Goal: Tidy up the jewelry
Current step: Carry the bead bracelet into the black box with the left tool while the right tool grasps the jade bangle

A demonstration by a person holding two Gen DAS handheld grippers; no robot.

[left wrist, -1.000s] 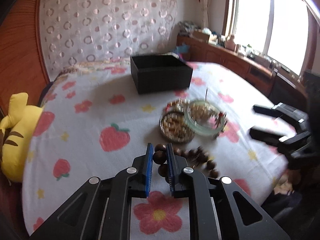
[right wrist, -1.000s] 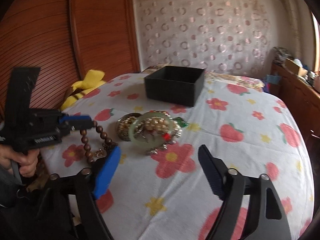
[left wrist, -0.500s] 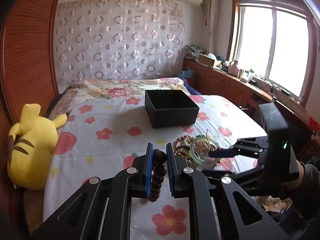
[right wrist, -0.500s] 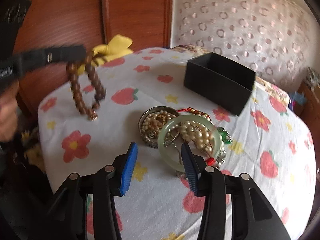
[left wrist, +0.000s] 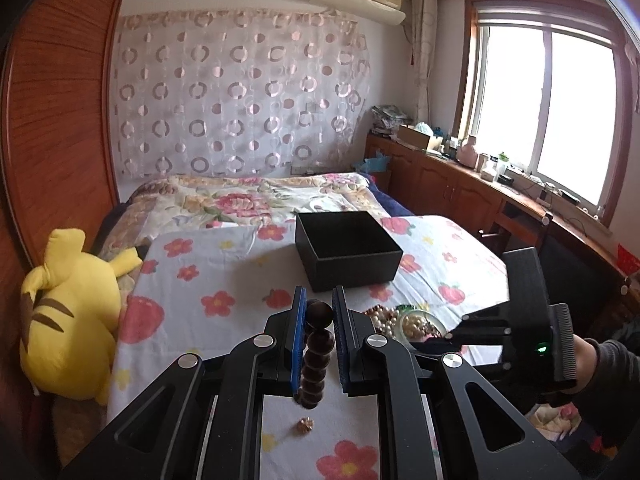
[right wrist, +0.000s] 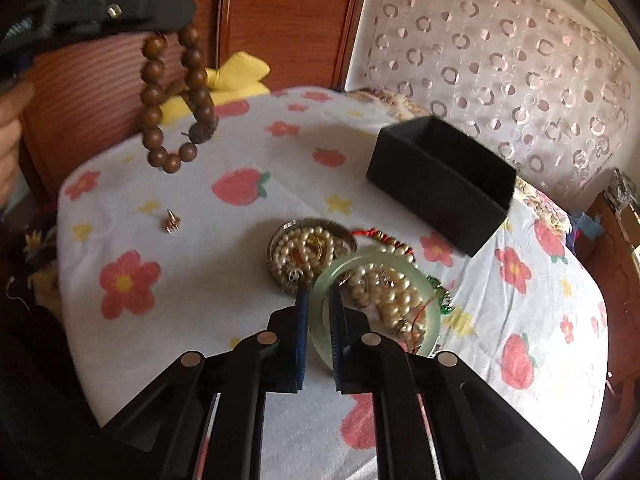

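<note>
My left gripper [left wrist: 318, 300] is shut on a brown wooden bead bracelet [left wrist: 314, 364], which hangs free above the bedsheet; from the right wrist view that bracelet [right wrist: 172, 96] dangles at upper left under the left gripper [right wrist: 120, 16]. My right gripper [right wrist: 318, 300] is closing its jaws, with the near rim of a pale green jade bangle [right wrist: 432, 316] between the blue pads. Pearl strands [right wrist: 384, 292] lie inside the bangle. Beside it stands a small metal dish [right wrist: 348, 236] with more pearls. An open black box [left wrist: 356, 272] [right wrist: 432, 196] stands farther back.
A small gold charm [right wrist: 172, 222] [left wrist: 304, 426] lies loose on the flowered sheet. A yellow plush toy [left wrist: 68, 320] rests at the left by the wooden headboard [left wrist: 52, 120]. Wooden cabinets [left wrist: 460, 196] run under the window at right. A hand [left wrist: 588, 360] holds the right gripper.
The left gripper rose with the bead bracelet, lifting it off the sheet. The right gripper swung over the jewelry heap and narrowed its wide jaws around the jade bangle's rim.
</note>
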